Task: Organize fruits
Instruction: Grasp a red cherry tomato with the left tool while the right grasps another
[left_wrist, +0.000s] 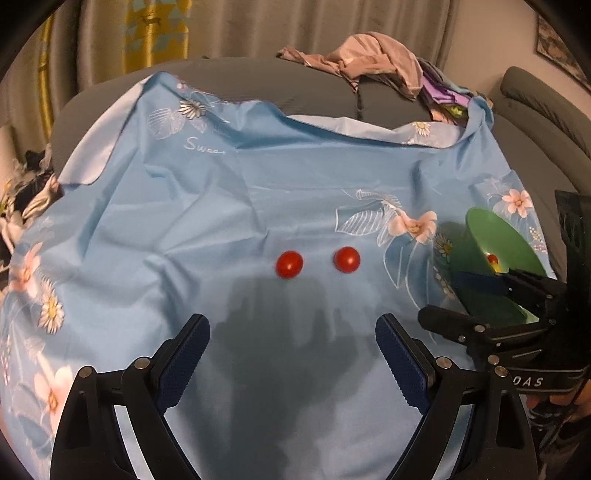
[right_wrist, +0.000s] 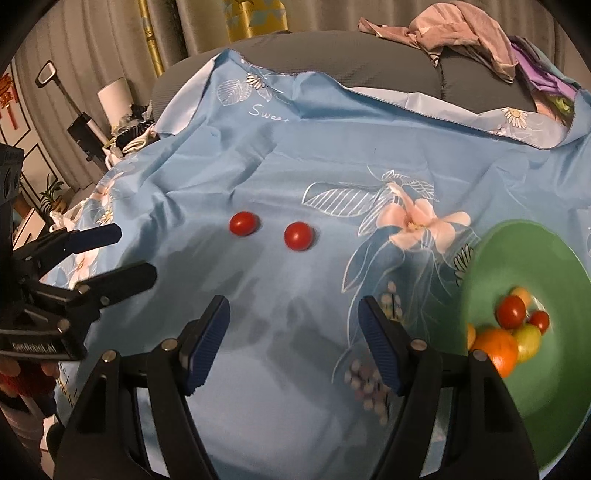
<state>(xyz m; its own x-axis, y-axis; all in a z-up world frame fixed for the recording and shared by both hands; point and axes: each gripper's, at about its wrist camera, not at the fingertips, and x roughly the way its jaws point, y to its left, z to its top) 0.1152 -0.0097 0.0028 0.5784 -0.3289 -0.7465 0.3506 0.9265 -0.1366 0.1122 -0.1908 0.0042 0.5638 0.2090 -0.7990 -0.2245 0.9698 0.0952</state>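
Two red cherry tomatoes lie side by side on a light blue floral cloth (left_wrist: 221, 206): the left tomato (left_wrist: 289, 264) (right_wrist: 243, 223) and the right tomato (left_wrist: 346, 259) (right_wrist: 298, 236). A green bowl (right_wrist: 554, 266) (left_wrist: 484, 232) at the right holds several fruits, among them an orange (right_wrist: 496, 349) and a red tomato (right_wrist: 511, 312). My left gripper (left_wrist: 291, 341) is open and empty, just short of the two tomatoes. My right gripper (right_wrist: 293, 325) is open and empty, left of the bowl; it shows at the bowl in the left wrist view (left_wrist: 448, 299).
The cloth covers a grey sofa (left_wrist: 258, 81). A heap of clothes (left_wrist: 373, 55) lies at the back right. Curtains (left_wrist: 258, 26) hang behind. A vacuum cleaner (right_wrist: 79, 122) and clutter stand off the left edge.
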